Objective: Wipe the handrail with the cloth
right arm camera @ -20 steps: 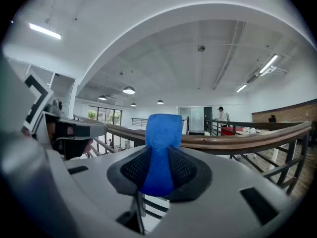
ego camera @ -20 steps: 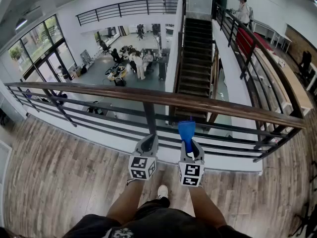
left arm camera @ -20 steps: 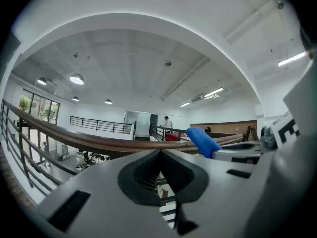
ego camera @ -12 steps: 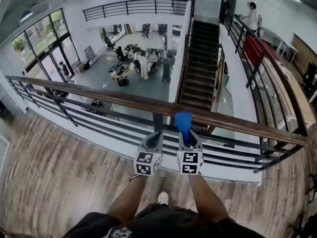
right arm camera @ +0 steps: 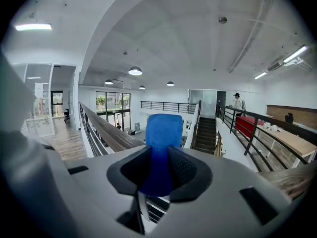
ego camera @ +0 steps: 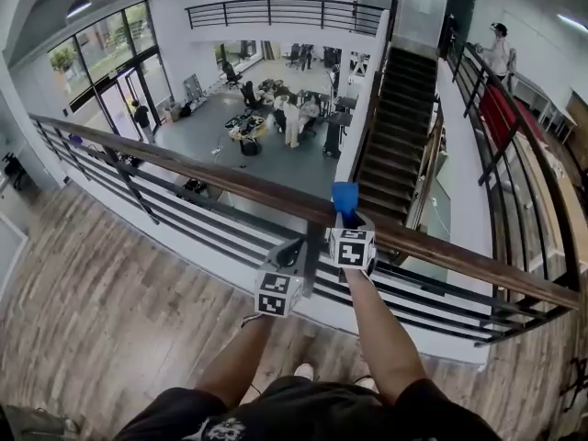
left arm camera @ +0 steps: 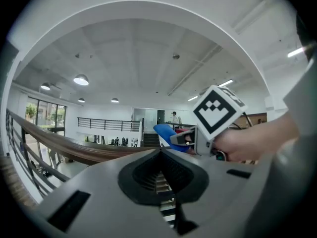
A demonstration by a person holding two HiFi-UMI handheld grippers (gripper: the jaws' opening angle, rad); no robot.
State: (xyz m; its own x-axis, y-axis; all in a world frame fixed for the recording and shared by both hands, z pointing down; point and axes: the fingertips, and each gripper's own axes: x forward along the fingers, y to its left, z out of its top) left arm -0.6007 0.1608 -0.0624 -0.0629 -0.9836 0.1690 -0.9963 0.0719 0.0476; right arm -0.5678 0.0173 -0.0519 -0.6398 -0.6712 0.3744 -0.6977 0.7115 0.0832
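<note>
Your right gripper (ego camera: 346,217) pinches the blue cloth (ego camera: 344,197) by its lower end, so a flat flap stands out past the jaws at 12 o'clock. That leaves free fabric, not plastic, to meet the wood. In the right gripper view the cloth (right arm camera: 162,133) fills the gap between the 2 jaws, which press on it from both sides.

The handrail (ego camera: 211,180) crosses the head view from 10 o'clock to 4 o'clock. The flap sits right over its top edge, but I cannot tell whether it touches. My reading is that wiping has not begun, and the next move calls for you to lower the flap onto the rail and draw it along.

Your right forearm (ego camera: 377,333) is stretched forward and raised, which puts that gripper at rail height. Your left gripper (ego camera: 292,251) hangs lower, at 7 o'clock of the right one, in front of the lower bars (ego camera: 184,219). Its jaws are pressed together on nothing. It looks parked there to stay clear of the cloth's path.
</note>
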